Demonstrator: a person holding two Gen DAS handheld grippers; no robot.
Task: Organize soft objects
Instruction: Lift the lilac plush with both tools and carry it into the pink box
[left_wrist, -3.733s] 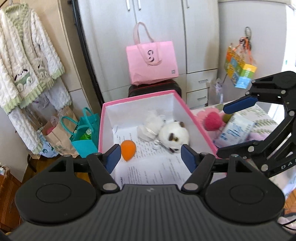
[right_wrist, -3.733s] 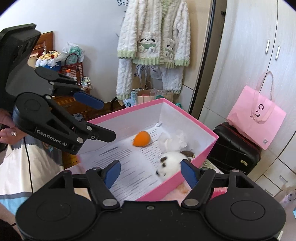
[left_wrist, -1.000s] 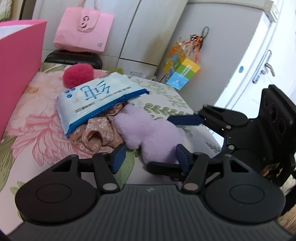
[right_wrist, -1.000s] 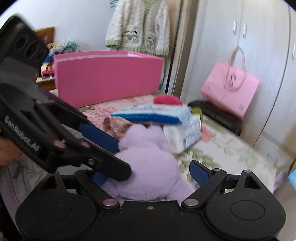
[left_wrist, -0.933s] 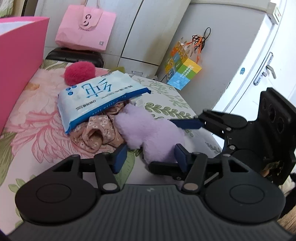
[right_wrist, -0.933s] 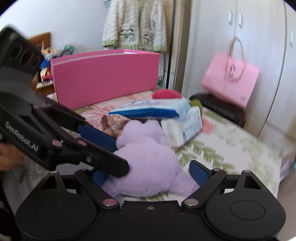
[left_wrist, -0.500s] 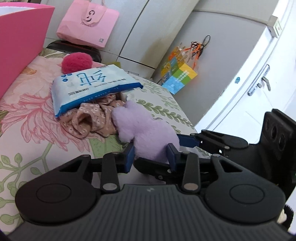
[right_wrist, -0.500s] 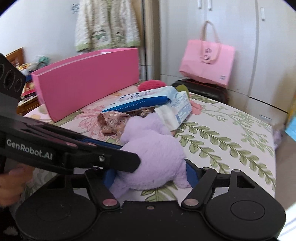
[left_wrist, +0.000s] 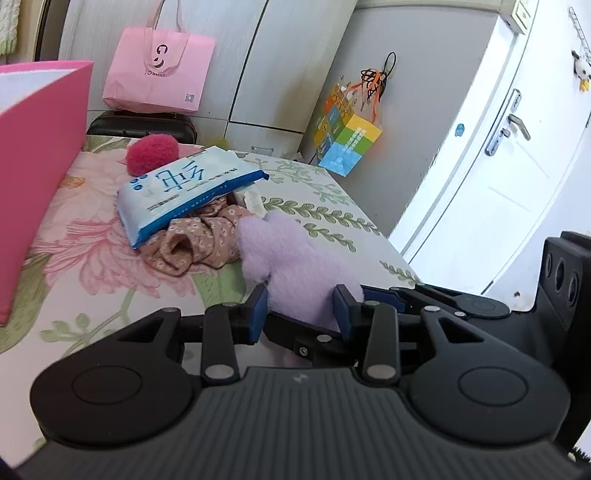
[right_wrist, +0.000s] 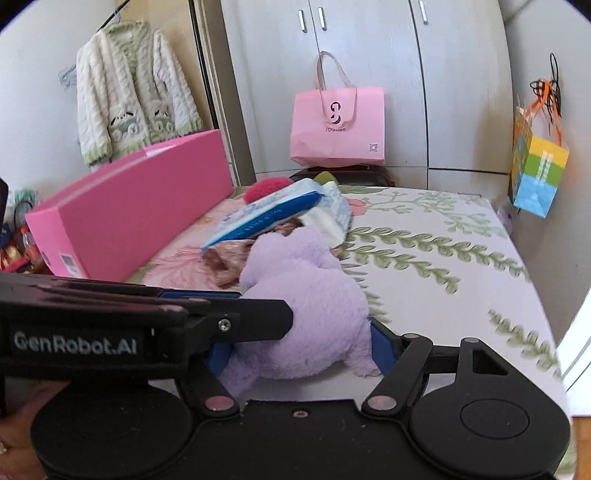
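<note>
- Both tools are on one toy: the left hand-held gripper (left_wrist: 299, 308) has its blue pads pinched in narrow on the near end of the purple plush toy (left_wrist: 295, 266), fur bulging between them.
- The right hand-held gripper (right_wrist: 295, 350) is clamped on the same plush from the other side, jaws set much wider around its fat body, pads pressing into the fur on both sides.
- The plush lies on the floral bedspread (right_wrist: 443, 266) at the near edge of the bed. Can't tell from these views whether it is lifted off yet or resting there.
- Its far end touches the rest of the pile: a floral brown cloth (left_wrist: 195, 240), a blue-and-white wipes pack (left_wrist: 181, 192) lying on top of that cloth, and a red fuzzy ball (left_wrist: 152, 154) just behind the pack.
- A second white pack (right_wrist: 332, 214) and something green (right_wrist: 325, 177) peek out behind them in the right wrist view; too hidden to name.
- The pink box (right_wrist: 129, 206), the likely place for the soft things, stands on the bed beside the pile, well apart from the plush. Its inside is not visible from here.
- Progress, my guess: grasp of the plush done, carry to the box and drop still to do.
- Left after that: cloth, ball and whatever else counts as soft, so several items still out.
- A hand (right_wrist: 22, 424) shows at the lower left, holding the left tool.
</note>
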